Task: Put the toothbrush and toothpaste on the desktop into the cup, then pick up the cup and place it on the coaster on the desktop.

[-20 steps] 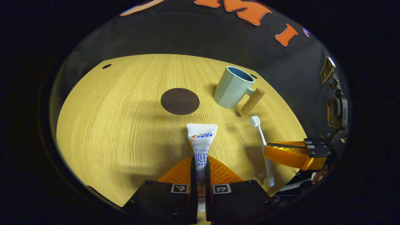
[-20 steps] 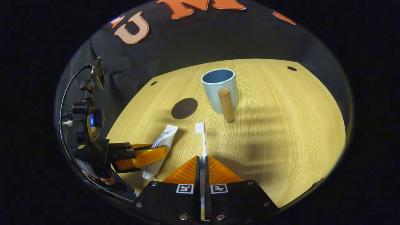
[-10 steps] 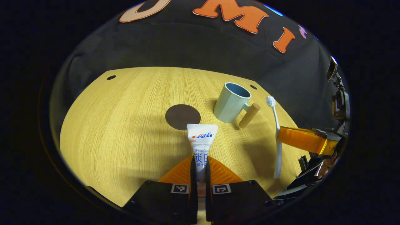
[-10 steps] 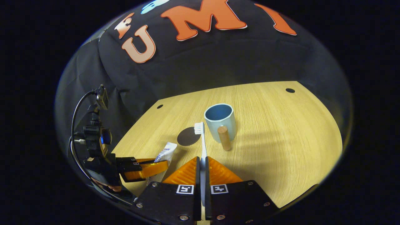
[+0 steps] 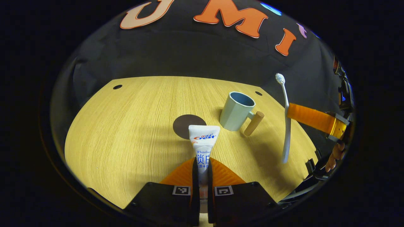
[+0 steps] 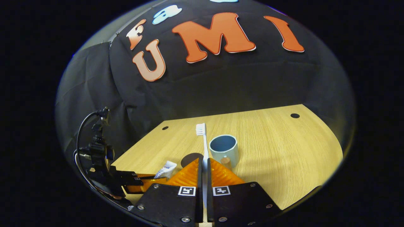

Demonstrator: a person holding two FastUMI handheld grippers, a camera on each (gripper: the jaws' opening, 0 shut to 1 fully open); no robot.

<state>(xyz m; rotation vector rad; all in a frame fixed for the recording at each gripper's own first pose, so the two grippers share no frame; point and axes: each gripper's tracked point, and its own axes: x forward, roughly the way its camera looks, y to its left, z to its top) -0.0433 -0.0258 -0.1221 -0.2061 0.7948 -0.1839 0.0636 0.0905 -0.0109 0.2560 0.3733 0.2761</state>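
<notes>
My left gripper is shut on the lower part of a white toothpaste tube, whose flat end points toward the round dark coaster. Right of the coaster stands the pale blue cup, upright, with its wooden handle toward me. My right gripper is shut on the white toothbrush, bristles up, held well above the desk and short of the cup. In the left gripper view, that toothbrush hangs in the air to the right of the cup, with the right gripper around its handle.
The wooden desk has small cable holes near its back edge. Black cloth closes off the back. A hand holds the right gripper at the desk's right edge. The left gripper sits low left in the right gripper view.
The right gripper has lifted the toothbrush off the desk and raised it high. The left gripper has risen a little with the toothpaste in it. Cup and coaster have stayed put.
</notes>
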